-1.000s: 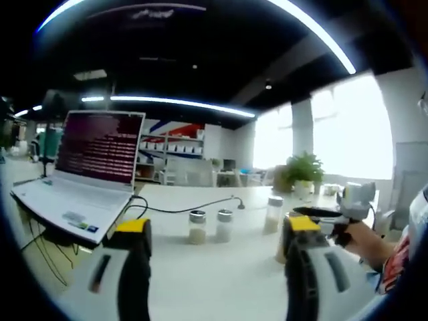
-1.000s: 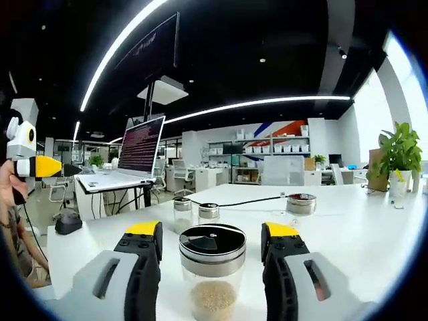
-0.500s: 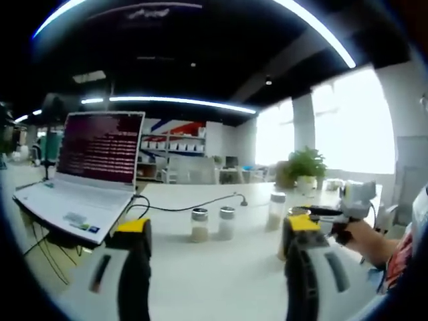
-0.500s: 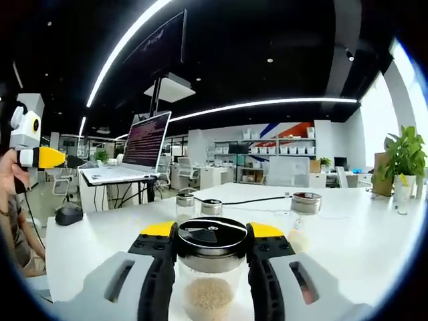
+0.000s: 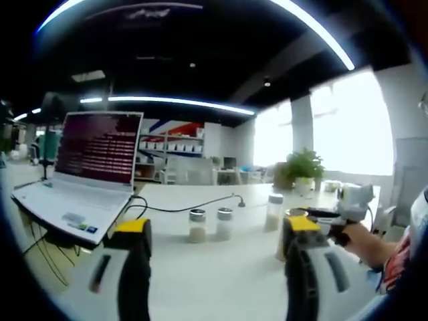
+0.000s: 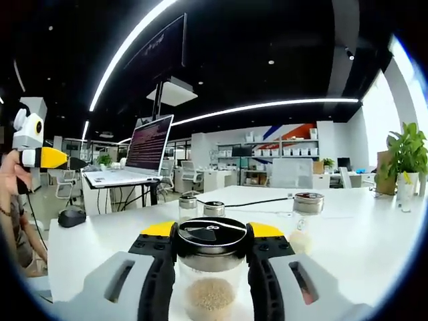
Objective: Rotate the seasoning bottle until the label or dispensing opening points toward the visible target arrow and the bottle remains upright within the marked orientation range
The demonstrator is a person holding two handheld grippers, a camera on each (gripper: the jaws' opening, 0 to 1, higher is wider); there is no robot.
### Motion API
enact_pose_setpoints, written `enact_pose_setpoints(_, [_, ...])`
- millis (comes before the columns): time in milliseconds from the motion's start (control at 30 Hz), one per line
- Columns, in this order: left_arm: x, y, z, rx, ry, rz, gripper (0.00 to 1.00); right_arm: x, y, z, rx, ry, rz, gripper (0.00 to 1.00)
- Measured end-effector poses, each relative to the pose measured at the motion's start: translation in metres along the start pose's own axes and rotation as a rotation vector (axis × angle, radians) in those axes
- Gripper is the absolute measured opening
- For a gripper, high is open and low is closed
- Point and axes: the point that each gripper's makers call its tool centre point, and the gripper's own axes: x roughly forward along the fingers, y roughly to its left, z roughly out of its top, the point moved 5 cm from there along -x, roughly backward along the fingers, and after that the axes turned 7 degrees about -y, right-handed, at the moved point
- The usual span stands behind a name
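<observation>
In the right gripper view, the right hand-held gripper (image 6: 210,249) is clamped on the bottle (image 6: 211,267): both yellow-tipped jaws press against its sides just under the black lid. The bottle stands upright on the white worktop (image 6: 348,234), its clear body showing pale grains at the bottom. Ahead of the jaws stand two small jars (image 6: 200,207) side by side, and farther right a third jar (image 6: 307,204) with a metal lid. A black cable (image 6: 247,200) runs across the worktop behind them. To the left, a laptop (image 6: 137,157) sits open on a separate stand, and the left hand-held gripper (image 6: 40,157) shows at the far left, held in a hand (image 6: 8,180).

In the left gripper view, the left hand-held gripper (image 5: 217,231) has its jaws wide apart, holding nothing. Between them, farther off, stand the two small jars (image 5: 207,224) and a taller jar (image 5: 273,212). The laptop (image 5: 83,174) lies left of the jaws. Beyond the right jaw, the right hand-held gripper (image 5: 321,214) appears in a hand (image 5: 364,241).
</observation>
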Motion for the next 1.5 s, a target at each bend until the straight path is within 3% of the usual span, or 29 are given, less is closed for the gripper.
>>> enact_pose_setpoints(467, [0.0015, -0.0009, -0.0007, 0.000, 0.004, -0.003, 0.85, 0.0009, -0.0014, 0.0000, 0.004, -0.002, 0.047, 0.40])
enact_pose_setpoints(1500, [0.0011, -0.0004, 0.0010, -0.006, -0.005, -0.014, 0.86, 0.0017, -0.0075, -0.0017, 0.047, -0.023, 0.241, 0.40])
